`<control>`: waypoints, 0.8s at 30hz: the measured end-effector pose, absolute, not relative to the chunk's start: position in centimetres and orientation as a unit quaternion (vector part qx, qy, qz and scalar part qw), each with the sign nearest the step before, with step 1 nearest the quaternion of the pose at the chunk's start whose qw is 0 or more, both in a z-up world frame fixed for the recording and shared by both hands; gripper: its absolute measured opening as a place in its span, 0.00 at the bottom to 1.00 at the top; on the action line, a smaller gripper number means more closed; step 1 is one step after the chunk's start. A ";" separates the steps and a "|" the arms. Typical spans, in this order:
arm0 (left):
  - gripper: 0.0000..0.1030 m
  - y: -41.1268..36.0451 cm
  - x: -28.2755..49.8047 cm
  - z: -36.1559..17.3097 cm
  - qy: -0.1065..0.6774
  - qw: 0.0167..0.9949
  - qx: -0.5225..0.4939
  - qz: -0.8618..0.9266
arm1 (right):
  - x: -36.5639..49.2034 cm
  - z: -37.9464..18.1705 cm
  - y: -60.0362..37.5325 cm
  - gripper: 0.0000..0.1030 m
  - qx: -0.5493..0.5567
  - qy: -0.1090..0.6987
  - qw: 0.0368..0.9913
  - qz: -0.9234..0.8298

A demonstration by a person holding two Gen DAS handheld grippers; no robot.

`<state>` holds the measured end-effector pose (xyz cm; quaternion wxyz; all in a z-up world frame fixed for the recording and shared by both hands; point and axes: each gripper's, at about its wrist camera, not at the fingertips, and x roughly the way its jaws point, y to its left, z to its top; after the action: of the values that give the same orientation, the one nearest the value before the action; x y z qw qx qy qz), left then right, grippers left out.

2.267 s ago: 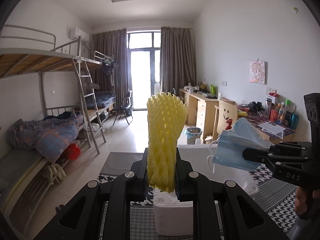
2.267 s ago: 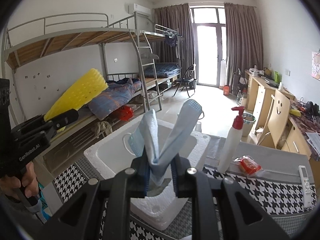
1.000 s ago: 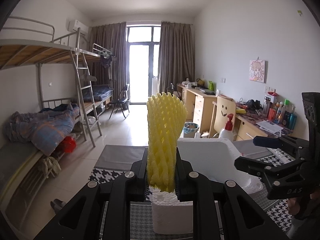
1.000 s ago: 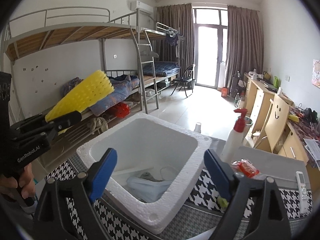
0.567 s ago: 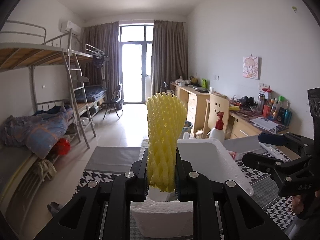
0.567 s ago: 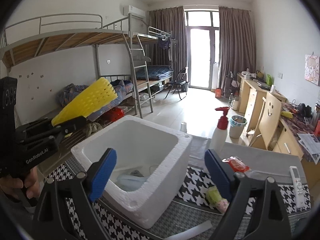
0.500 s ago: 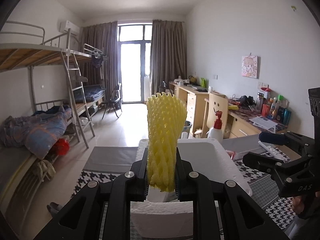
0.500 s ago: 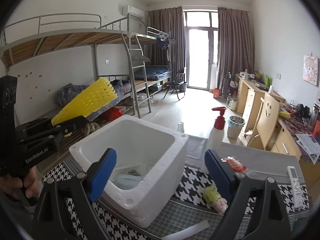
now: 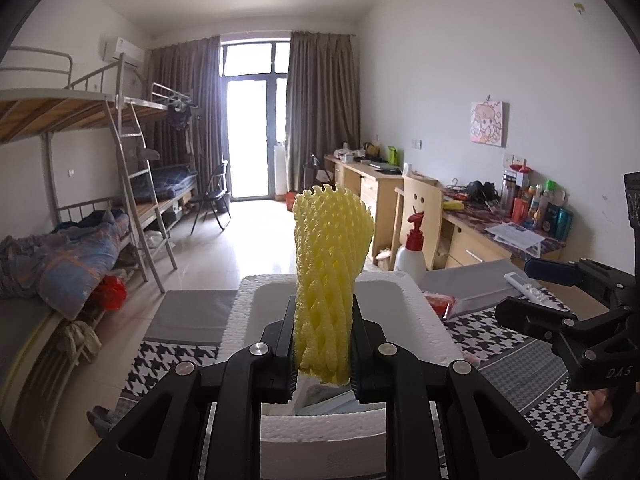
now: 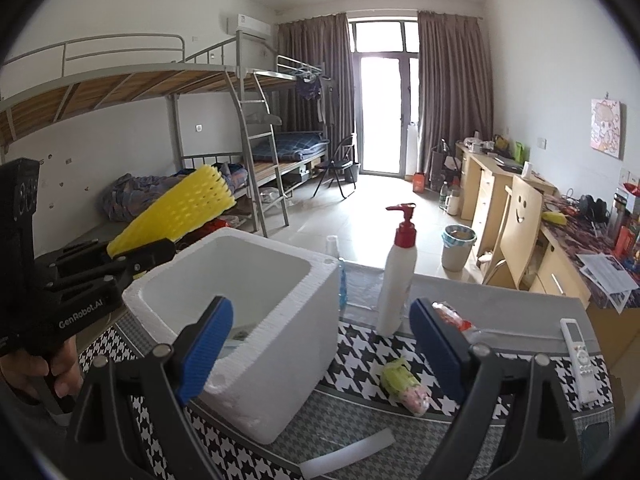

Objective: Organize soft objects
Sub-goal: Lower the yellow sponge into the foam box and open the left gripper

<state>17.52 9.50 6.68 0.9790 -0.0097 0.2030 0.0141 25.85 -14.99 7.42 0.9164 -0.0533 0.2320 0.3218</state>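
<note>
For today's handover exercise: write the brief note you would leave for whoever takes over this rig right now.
Left tool: shut on the yellow foam net, held upright over the white foam box.
Right tool: open, holding nothing.
Done: something pale blue lies in the box.
Left: drop the net into the box; the small green-and-pink soft item lies on the checkered cloth beside the box, likely next.

white walls | tiled floor (image 9: 256, 248) | bunk beds (image 10: 168, 92) | desks (image 9: 376, 184) | curtained balcony door (image 10: 380, 116)

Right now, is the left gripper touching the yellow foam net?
Touching. Left wrist view shows the left gripper shut on the yellow foam net, both fingers pressed against its sides above the foam box.
</note>
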 end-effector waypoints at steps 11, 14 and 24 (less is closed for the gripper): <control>0.21 8.6 19.0 6.3 0.224 0.975 -0.005 0.014 | 26.2 7.2 -16.1 0.90 -0.047 0.235 0.918 0.314; 0.24 8.5 19.4 6.1 0.232 0.972 -0.005 0.018 | 26.3 7.1 -16.4 0.90 -0.047 0.236 0.919 0.313; 0.97 8.3 18.5 7.0 0.201 0.979 -0.008 0.043 | 26.4 7.1 -17.5 0.90 -0.039 0.236 0.920 0.311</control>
<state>18.54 8.34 7.05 0.9785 -0.0077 0.2015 0.0429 26.38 -17.47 7.05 0.9200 -0.0386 0.2355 0.3109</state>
